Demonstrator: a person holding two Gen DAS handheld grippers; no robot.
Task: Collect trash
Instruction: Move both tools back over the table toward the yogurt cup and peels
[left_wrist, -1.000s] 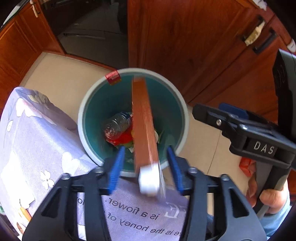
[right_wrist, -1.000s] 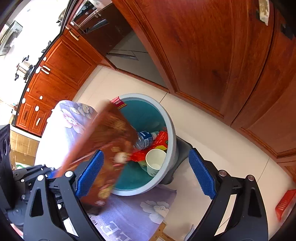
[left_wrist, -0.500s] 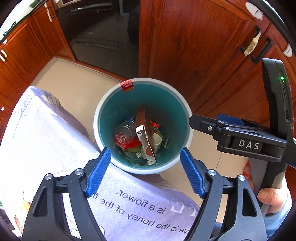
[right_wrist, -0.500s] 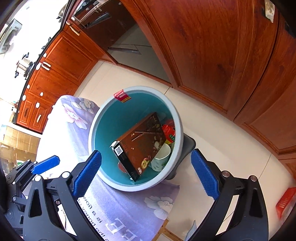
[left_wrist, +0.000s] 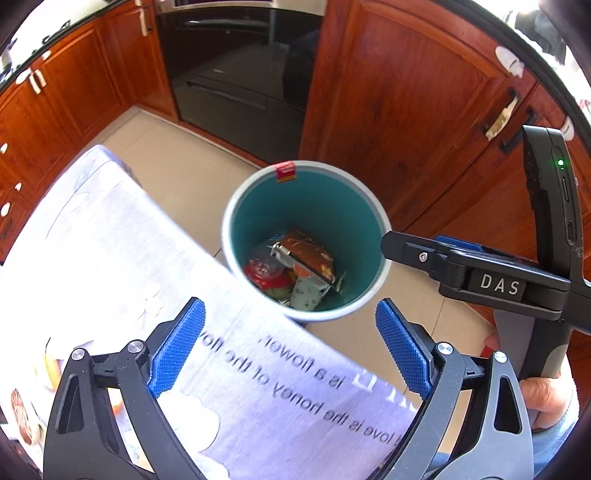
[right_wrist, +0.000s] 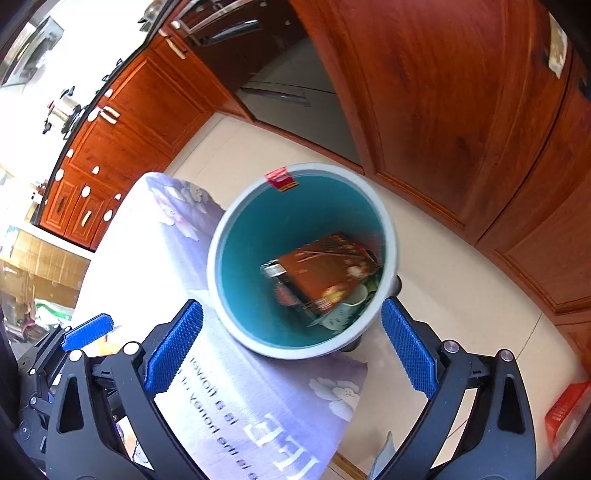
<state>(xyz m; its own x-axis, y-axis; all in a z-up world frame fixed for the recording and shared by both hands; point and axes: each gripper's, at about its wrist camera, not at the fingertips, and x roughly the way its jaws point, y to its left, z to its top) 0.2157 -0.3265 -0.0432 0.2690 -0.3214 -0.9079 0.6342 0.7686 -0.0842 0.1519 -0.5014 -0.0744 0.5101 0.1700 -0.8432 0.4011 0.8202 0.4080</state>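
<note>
Plainly "DAS" marks the right hand-held gripper (left_wrist: 413, 251); both hand-held grippers gape empty, left (left_wrist: 290, 354) just widened.

The round plastic trash bin (right_wrist: 221, 258) is teal inside with a pale grey-white rim and a red sticker (right_wrist: 281, 179) on its far edge, and in it lies a flat reddish-brown cardboard box (right_wrist: 325, 271) printed with small bright pictures. Near it, the cloth-covered table (left_wrist: 110, 258) shows a lilac cloth with white flowers and dark lettering. The wooden cabinets (left_wrist: 388, 92) beyond are glossy red-brown, the floor tiles (right_wrist: 443, 277) cream.
</note>
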